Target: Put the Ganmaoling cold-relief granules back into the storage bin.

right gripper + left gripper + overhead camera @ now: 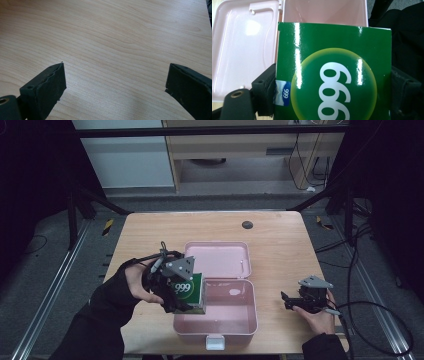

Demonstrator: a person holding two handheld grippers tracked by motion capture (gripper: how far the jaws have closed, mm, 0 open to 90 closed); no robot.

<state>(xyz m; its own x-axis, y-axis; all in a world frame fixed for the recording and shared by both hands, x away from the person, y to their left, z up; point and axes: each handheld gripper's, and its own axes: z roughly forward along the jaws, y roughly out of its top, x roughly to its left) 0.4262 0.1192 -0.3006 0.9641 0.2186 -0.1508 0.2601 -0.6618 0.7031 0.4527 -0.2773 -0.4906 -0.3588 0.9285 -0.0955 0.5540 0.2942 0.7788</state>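
left gripper sits lower left of centre in the high view, jaws clamped on either side of a glossy green cardboard box w/ a white "999" in a yellow-green circle. box is upright, held over the left edge of the open pale pink plastic lunch box, at the near-left corner of its tray; can't tell if the box touches the tray. pink hinged lid lies flat behind the tray, toward the frame's centre. in the left gripper view the green box covers most of the frame, black pads pressing its sides, pink tray & lid behind it at upper left. right gripper is at lower right of the high view, resting on the light wooden table, well apart from the lunch box. in the right gripper view its jaws stand wide, nothing between, just bare wood grain.
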